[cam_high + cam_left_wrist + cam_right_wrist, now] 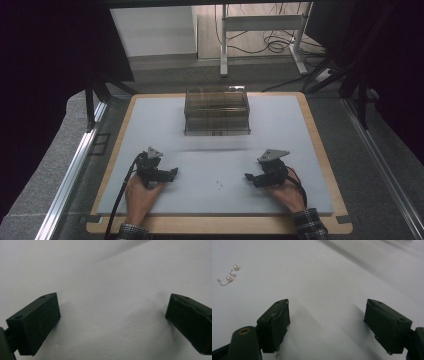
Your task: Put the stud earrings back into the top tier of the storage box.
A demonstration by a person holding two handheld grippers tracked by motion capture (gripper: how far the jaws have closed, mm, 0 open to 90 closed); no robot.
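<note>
Near the front edge of the pale grey table mat [210, 150], both hand-held grippers rest low, jaws spread wide, nothing between them. Two small pearl-tipped hooked earrings [227, 275] lie on the mat between the left gripper [172, 173] and right gripper [249, 176], well short of the smoky clear plastic drawer box [217, 111]. Likely step: pick one earring; judged best approached low, jaws narrowed first, closing on the pearl, not the wire.
</note>
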